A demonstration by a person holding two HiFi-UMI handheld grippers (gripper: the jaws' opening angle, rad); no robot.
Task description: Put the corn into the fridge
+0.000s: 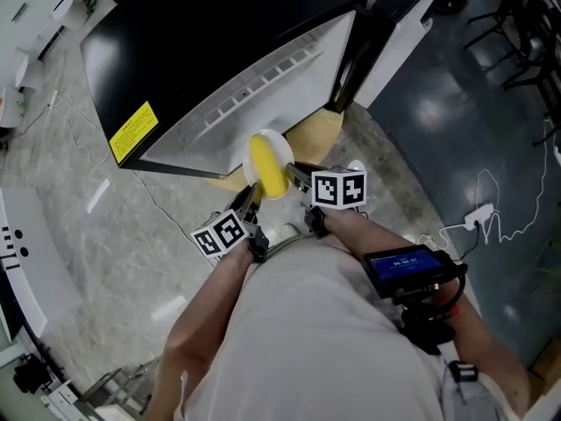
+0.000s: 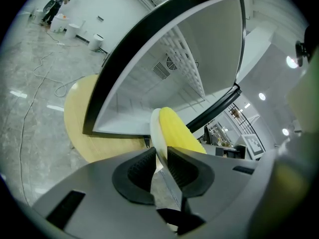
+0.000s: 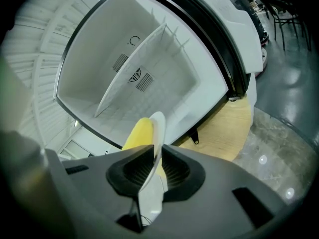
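A yellow corn cob [image 1: 266, 168] lies on a small white plate [image 1: 279, 144], held up in front of the open fridge [image 1: 263, 77]. My left gripper [image 1: 249, 205] is shut on the plate's near-left rim, my right gripper [image 1: 301, 180] on its near-right rim. In the left gripper view the pads of my left gripper [image 2: 159, 164] pinch the plate's edge [image 2: 155, 131], with the corn [image 2: 178, 132] to the right of it. In the right gripper view my right gripper [image 3: 156, 167] clamps the plate rim [image 3: 159, 131], with the corn [image 3: 138, 133] on its left. Beyond lies the white fridge interior [image 3: 134, 78] with a wire shelf.
The fridge stands on a round yellow wooden base [image 1: 317, 133]. Its black door [image 1: 193, 33] swings out to the left. Cables and a white power strip [image 1: 478, 213] lie on the grey floor at right, black chairs [image 1: 526, 24] farther back. A white curved counter [image 1: 26, 261] runs along the left.
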